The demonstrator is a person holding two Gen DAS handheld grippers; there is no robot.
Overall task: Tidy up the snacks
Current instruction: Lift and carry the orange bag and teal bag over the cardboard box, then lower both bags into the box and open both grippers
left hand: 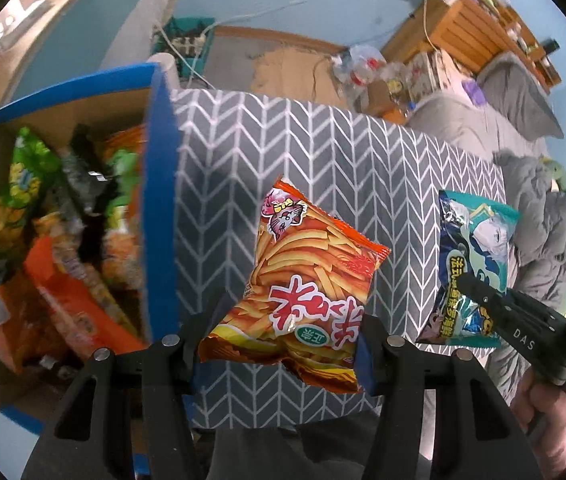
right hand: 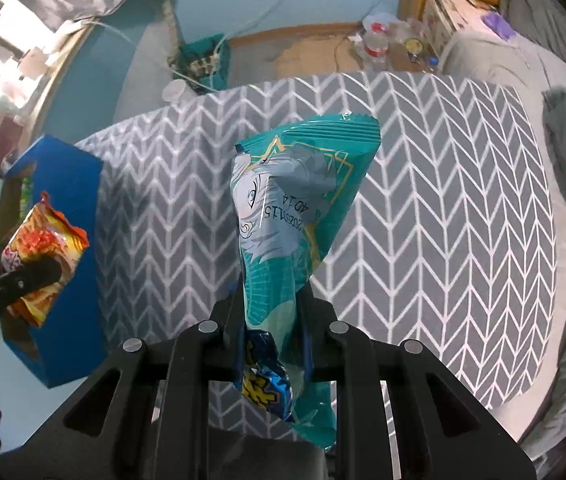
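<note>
Teal packet (right hand: pixel 295 216) hangs lengthwise, upright in right gripper (right hand: pixel 271 312) jaws.

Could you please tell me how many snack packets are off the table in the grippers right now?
2: the orange packet in the left hand-held gripper, the teal packet in the right hand-held gripper.

A crinkled orange plastic chip bag (left hand: pixel 307 280) and a teal foil snack packet (right hand: pixel 295 216) hang lifted above the table, beside a snack-filled blue cardboard box (left hand: pixel 159 200).
</note>
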